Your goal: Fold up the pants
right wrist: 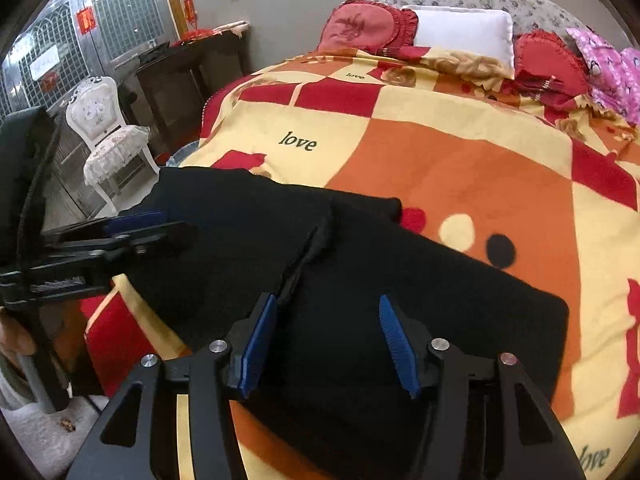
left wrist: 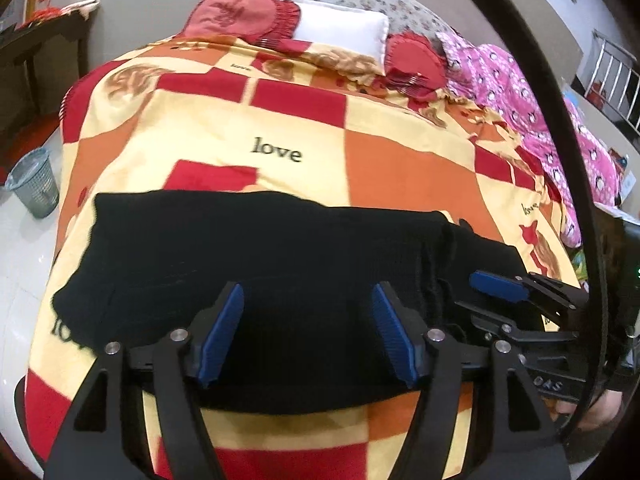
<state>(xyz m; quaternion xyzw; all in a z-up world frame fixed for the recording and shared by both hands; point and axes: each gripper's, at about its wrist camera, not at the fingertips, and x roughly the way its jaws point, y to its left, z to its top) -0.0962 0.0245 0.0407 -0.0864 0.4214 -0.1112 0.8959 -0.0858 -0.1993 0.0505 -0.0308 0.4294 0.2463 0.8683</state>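
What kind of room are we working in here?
Most likely a home bedroom: the black pants lie on a bed under a checked blanket, with pillows at its head and a padded chair beside it.

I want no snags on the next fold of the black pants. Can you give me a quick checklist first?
1. Left tool open, nothing between its pads: ok.
2. Right tool open, nothing held: ok.
3. Black pants lying flat on the blanket: ok.
4. Pants clear of the pillows: ok.
5. Layers under the ridge aligned: cannot tell.
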